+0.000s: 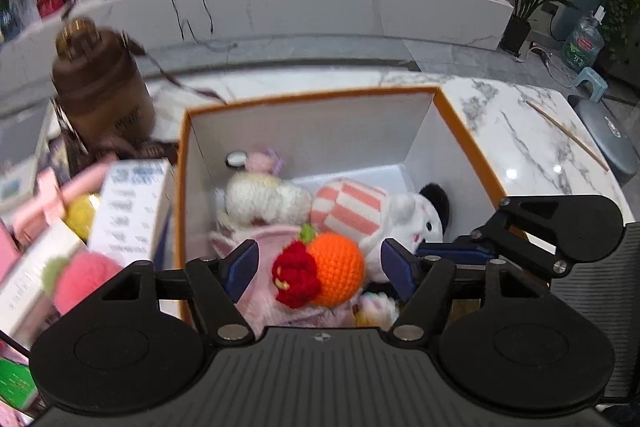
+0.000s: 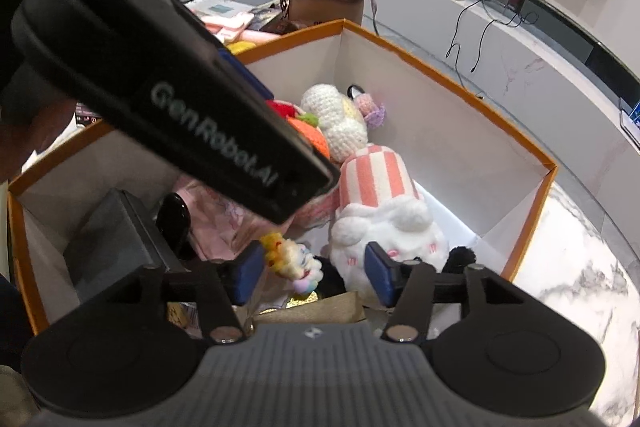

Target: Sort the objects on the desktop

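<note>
Both grippers over the orange-rimmed box (image 1: 460, 119), jaws apart, gripping nothing. Left gripper (image 1: 318, 267) straddling a crocheted orange-and-red fruit (image 1: 320, 269), pads not touching it. Only from the right gripper (image 2: 314, 271): small crocheted charm (image 2: 290, 259) beside its left pad, plus dark case (image 2: 116, 239) further left.

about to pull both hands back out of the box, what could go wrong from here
1. The crocheted orange-and-red fruit sits between the left gripper jaws; a fuzzy surface could snag and lift out.
2. The small pastel crochet toy lies against the right gripper left pad and might drag along.
3. Both grippers crowd the orange-rimmed box; they could knock together.
</note>
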A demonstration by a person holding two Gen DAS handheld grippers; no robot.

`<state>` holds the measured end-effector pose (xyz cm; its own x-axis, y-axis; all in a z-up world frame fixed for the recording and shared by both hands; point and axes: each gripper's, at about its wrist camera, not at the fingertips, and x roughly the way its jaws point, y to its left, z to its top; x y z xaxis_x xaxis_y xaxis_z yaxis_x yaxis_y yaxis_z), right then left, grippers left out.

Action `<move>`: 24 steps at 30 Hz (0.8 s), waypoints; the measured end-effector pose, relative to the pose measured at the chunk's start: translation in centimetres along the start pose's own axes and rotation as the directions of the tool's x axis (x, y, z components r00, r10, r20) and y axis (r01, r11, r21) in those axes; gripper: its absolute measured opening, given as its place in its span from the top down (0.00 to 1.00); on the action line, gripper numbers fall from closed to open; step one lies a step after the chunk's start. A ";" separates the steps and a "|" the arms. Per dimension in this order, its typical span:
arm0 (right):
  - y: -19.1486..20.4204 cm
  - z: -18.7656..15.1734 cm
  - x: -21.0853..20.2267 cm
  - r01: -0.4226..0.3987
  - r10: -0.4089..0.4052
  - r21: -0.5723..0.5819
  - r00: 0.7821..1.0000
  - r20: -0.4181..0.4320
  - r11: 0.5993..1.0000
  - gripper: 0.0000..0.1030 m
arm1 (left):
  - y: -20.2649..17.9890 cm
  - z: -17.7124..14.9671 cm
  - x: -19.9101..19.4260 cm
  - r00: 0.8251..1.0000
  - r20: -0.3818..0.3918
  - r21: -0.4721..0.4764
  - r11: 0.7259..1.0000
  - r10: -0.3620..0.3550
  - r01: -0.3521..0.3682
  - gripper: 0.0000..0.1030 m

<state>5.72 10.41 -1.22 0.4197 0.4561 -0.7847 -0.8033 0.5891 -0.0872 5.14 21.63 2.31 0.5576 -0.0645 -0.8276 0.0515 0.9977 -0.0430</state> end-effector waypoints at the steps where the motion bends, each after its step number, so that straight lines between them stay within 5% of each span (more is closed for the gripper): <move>1: 0.0 0.0 -0.3 0.004 -0.004 0.000 1.000 0.007 1.000 0.38 | -0.3 0.1 -0.3 1.000 0.014 0.015 1.000 0.014 -0.014 0.17; 24: -3.3 -1.7 -9.2 0.090 -0.119 0.153 0.973 0.197 0.984 0.27 | -3.3 2.3 -4.0 0.987 0.162 -0.007 1.000 -0.007 0.008 0.14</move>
<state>3.82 3.10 5.25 0.5877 0.5050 -0.6321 -0.6884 0.7226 -0.0627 4.66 18.54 7.02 0.6843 -0.0732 -0.7255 0.0499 0.9973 -0.0536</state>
